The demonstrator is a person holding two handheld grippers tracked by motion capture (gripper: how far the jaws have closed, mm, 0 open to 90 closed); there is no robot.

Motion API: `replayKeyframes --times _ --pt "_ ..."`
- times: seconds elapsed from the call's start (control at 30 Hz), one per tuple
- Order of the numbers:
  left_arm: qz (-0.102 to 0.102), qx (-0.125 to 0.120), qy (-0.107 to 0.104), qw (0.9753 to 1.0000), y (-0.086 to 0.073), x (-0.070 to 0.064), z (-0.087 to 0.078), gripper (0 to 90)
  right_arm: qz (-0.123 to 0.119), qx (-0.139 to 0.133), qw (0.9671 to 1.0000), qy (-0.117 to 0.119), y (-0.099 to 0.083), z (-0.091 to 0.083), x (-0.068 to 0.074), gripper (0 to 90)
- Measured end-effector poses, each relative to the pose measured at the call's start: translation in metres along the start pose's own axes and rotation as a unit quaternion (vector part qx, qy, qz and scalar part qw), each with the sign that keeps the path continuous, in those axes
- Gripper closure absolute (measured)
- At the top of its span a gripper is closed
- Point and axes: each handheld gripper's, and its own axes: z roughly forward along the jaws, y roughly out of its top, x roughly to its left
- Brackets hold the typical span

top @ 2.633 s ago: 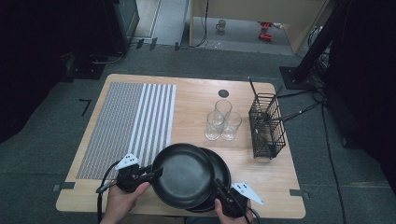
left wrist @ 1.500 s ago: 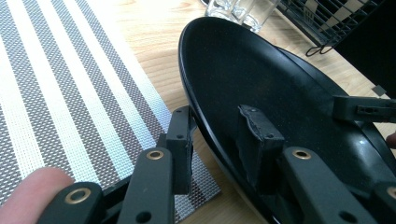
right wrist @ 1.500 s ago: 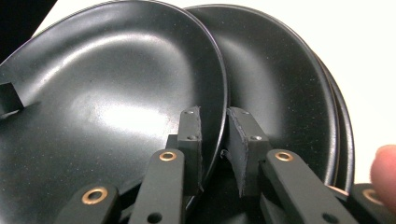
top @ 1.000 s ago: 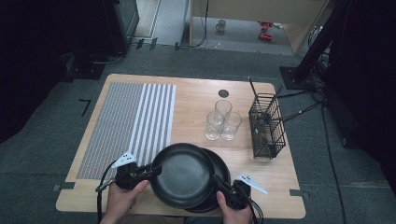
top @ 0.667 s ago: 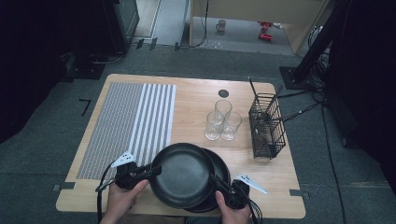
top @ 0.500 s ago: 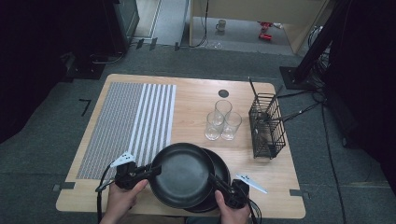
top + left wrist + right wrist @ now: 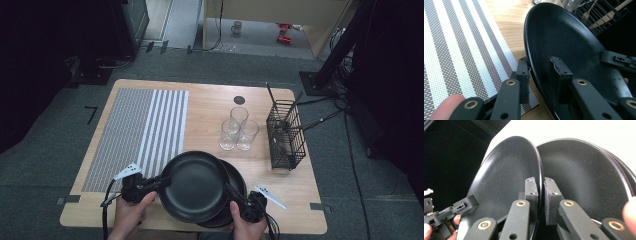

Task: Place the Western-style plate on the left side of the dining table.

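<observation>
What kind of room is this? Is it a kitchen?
Probably a recording room or lab, not a kitchen: the wooden table stands on grey carpet, cables trail around, and black stands rise nearby.

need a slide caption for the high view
Both grippers, left gripper and right gripper, clamp opposite rims of the top black plate above the stacked plate.

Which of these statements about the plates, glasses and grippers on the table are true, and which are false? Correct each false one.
1. Both grippers clamp the rim of the top black plate. True: the left gripper and the right gripper grip opposite edges.
2. Another black plate lies underneath. True.
3. Five glasses stand on the striped placemat. False: three glasses stand on bare wood.
4. The wire basket is left of the placemat. False: it stands at the table's right.
</observation>
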Motion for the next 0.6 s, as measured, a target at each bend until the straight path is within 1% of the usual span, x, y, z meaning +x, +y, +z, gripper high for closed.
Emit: replayKeyframes --times 0.13,0.2,0.37,0.53,0.6 --pt "-0.004 -0.004 -0.003 1.0000 0.000 0.000 -0.001 73.0 0.003 -0.006 1.0000 0.003 0.001 0.000 0.001 85.1" --pt "-0.008 -0.006 -0.004 0.9999 0.000 0.001 -0.001 73.3 0.005 -0.012 0.9999 0.002 0.001 -0.001 0.004 85.6" --pt "-0.014 -0.012 -0.006 0.9998 0.000 0.001 -0.003 74.2 0.001 -0.024 0.9997 0.001 0.001 -0.001 0.007 86.0" --pt "-0.016 -0.020 -0.007 0.9996 0.001 0.001 -0.006 75.4 0.003 -0.027 0.9996 0.005 0.004 -0.001 0.011 86.1" --pt "-0.019 -0.023 -0.011 0.9995 0.002 0.002 -0.007 75.7 0.002 -0.026 0.9996 0.005 0.005 -0.001 0.012 86.1"
